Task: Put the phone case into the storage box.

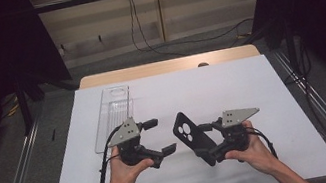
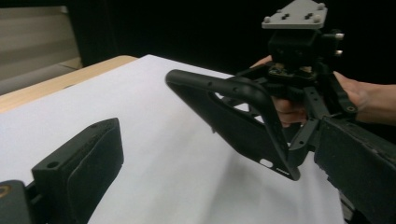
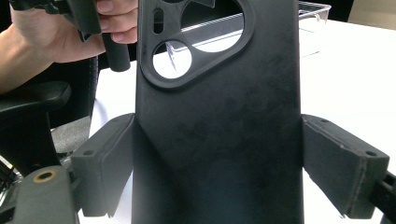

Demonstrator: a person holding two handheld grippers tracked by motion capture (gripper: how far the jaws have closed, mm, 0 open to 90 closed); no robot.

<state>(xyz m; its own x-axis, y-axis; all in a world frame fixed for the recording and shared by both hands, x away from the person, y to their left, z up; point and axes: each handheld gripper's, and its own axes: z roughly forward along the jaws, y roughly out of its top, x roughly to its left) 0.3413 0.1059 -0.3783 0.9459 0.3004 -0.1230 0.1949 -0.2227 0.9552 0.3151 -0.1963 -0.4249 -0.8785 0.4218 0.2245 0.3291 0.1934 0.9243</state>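
Currently: my right gripper [image 1: 199,141] clamps the black phone case [image 1: 190,135] by its long edges, tilted above the white mat [image 1: 231,84]. Left gripper [image 1: 160,136], jaws wide and empty, sits just beside the case.

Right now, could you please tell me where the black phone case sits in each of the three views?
High view: the black phone case is just right of centre, tilted, shut in the right tongs.
Left gripper view: it hangs centre-right, edge-on, above the white sheet.
Right gripper view: it rises up the middle, its camera cut-out at the top.
Shared landmark: the white sheet under it.
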